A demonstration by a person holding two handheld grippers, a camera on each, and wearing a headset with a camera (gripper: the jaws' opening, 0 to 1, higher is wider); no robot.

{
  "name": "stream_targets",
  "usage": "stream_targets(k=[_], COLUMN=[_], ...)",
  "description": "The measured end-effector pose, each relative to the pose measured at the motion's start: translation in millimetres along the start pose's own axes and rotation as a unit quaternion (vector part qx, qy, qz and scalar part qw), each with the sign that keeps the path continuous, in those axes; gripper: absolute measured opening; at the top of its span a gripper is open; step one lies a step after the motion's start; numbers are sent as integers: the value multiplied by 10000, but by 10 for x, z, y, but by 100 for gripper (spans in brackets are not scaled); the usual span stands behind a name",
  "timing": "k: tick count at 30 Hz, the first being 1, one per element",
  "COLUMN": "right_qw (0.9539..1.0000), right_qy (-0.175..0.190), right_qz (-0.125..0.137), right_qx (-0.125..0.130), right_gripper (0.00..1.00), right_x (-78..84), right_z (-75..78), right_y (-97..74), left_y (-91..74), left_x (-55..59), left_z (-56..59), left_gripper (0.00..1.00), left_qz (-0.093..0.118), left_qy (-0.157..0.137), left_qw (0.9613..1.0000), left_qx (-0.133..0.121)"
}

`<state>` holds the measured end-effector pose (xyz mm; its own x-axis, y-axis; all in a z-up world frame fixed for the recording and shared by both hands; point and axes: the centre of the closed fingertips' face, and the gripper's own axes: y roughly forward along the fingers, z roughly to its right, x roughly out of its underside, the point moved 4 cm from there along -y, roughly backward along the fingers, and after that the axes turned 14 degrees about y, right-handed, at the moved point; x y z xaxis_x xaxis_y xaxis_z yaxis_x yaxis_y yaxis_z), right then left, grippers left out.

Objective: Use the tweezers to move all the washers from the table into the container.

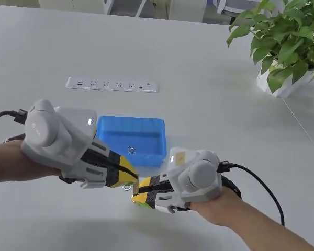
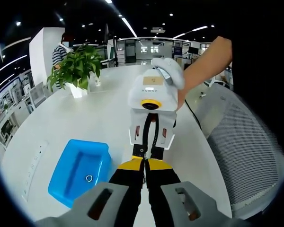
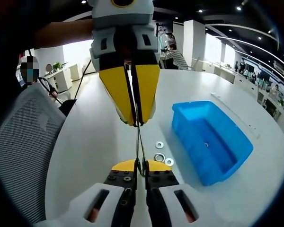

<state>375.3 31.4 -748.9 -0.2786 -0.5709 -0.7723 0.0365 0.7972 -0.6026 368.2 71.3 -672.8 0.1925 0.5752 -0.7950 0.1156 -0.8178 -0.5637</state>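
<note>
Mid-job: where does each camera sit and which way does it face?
Head view: on the headset, looking down at left hand-held gripper, right hand-held gripper and the person's forearms.
Left gripper view: on the left one, own jaws below, facing the right one.
Right gripper view: own jaws below, facing the left one, washers.
All share the container.

Table bears container, washers, power strip (plant)
</note>
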Motion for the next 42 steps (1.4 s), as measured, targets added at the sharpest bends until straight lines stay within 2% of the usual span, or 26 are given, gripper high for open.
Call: stream_targets(k=[14, 22, 26, 36, 42], right_qw=[10000, 9999, 9999, 9997, 9994], right_qy=[-65, -87, -140, -256, -329], right_qz=[28, 62, 41, 61, 64], right_qx=[-16, 0, -2, -7, 22], right_gripper=[6, 6, 6, 6, 6], right_x=[-7, -53, -93, -237, -326], right_z=[-18, -24, -34, -72, -57], right_y=[8, 3, -6, -126, -212], left_y=[-25, -118, -190, -329, -380], left_x=[40, 38, -6, -11, 35], left_z=[-6, -1, -11, 5, 33], left_gripper=[8, 20, 26, 43, 63], left_qz=[-98, -44, 137, 317, 266], left_qy=[-44, -163, -362, -682, -858], left_qw=[9999, 9997, 9988, 9951, 9927], left_qx=[-48, -150, -288, -649, -808])
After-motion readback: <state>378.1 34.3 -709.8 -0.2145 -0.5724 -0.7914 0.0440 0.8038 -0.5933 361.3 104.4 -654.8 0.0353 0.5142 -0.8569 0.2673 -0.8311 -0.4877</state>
